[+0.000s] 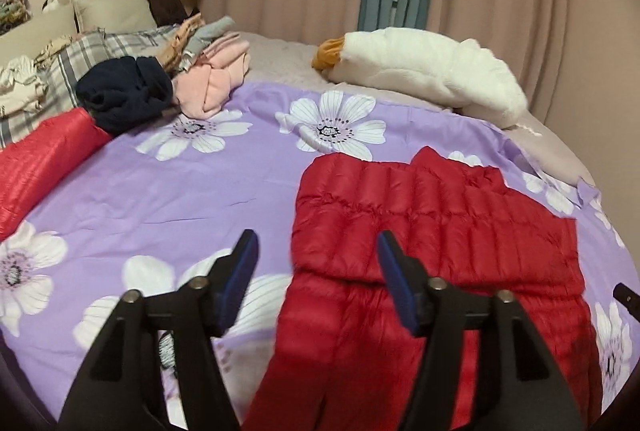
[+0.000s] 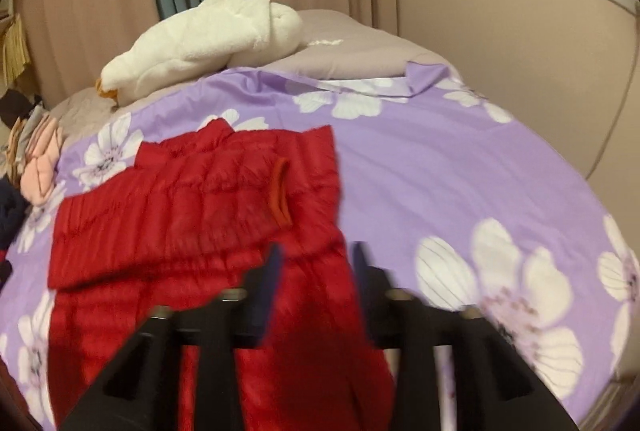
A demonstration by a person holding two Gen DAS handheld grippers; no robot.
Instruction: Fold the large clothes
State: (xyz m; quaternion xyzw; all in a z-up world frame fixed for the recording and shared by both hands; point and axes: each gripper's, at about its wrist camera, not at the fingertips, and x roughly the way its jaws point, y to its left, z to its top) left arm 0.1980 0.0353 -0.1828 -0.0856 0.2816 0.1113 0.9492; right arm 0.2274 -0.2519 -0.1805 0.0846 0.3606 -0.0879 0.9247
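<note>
**Red quilted down jacket part-folded on the bed**

Red quilted down jacket lies flat on the purple bedspread with white flowers, in the lower right of the left wrist view and the lower left of the right wrist view. Its upper part looks doubled over the body, with a fold line running across the middle and a long panel trailing toward the cameras. I judge the folding to be partway through: at least one fold is in, and the trailing lower panel has yet to be brought up into a compact packet.

Going left to right in the left wrist view: a second shiny red padded garment sits at the left edge, apparently folded. Behind it are a crumpled navy garment and a heap of pink and grey clothes, then, upper right, a white plush goose toy near the curtain.

Left claw hangs released above the jacket's left edge, jaws wide apart and gripping nothing. Right claw is likewise spread open over the jacket's right side, though that view is blurred; cloth shows between the jaws but is not pinched.

Nothing lies on the jacket; the piles and the toy are well apart from it.
</note>
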